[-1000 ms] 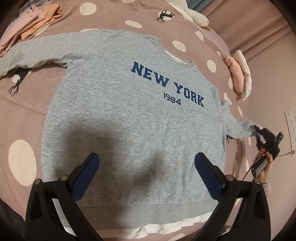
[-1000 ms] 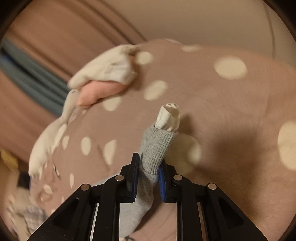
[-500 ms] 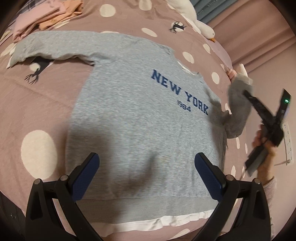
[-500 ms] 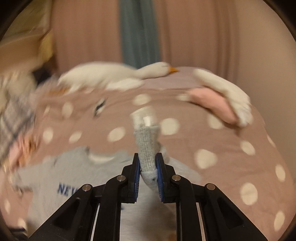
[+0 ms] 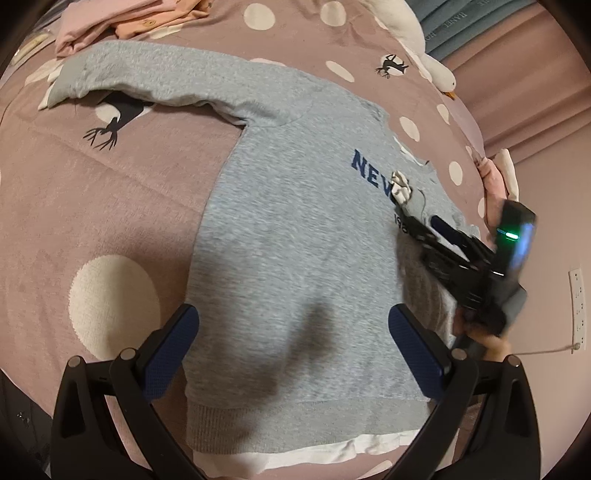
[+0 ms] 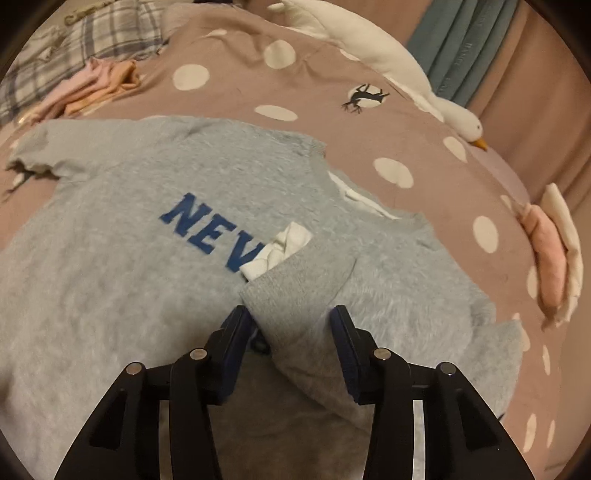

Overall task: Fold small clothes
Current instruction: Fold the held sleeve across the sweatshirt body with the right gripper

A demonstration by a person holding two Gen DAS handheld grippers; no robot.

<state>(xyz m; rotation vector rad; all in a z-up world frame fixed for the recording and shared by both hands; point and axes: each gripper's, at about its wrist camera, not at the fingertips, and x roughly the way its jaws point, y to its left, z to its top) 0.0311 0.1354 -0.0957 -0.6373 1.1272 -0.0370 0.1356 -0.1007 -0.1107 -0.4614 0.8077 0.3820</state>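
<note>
Grey fleecy sweatshirt with blue block lettering (image 5: 295,236) lay face up and flat on the mauve polka-dot bedspread (image 5: 110,206), hem nearest the left gripper (image 5: 295,343) and collar pointing away toward the white plush goose (image 6: 376,55) at the far edge. Its long axis ran from hem to neck, straight ahead of the left fingers, which stood wide apart above the hem and held nothing.

One grey sleeve with a white inner cuff (image 6: 291,269) lay folded in across the chest, the cuff resting on the lettering and pointing toward the garment's middle. It sat just ahead of the right gripper (image 6: 291,332), the ribbed end between the parted blue pads – the jaws looked open, with the cloth lying loose rather than pinched.

The other sleeve (image 5: 155,77) lay stretched straight out to the left, its axis crosswise to the body and its cuff near the pile of pink and peach clothes (image 5: 122,18). To my eye the left gripper was much the nearer to it – the fold there would have to come inward, toward the lettering.
</note>
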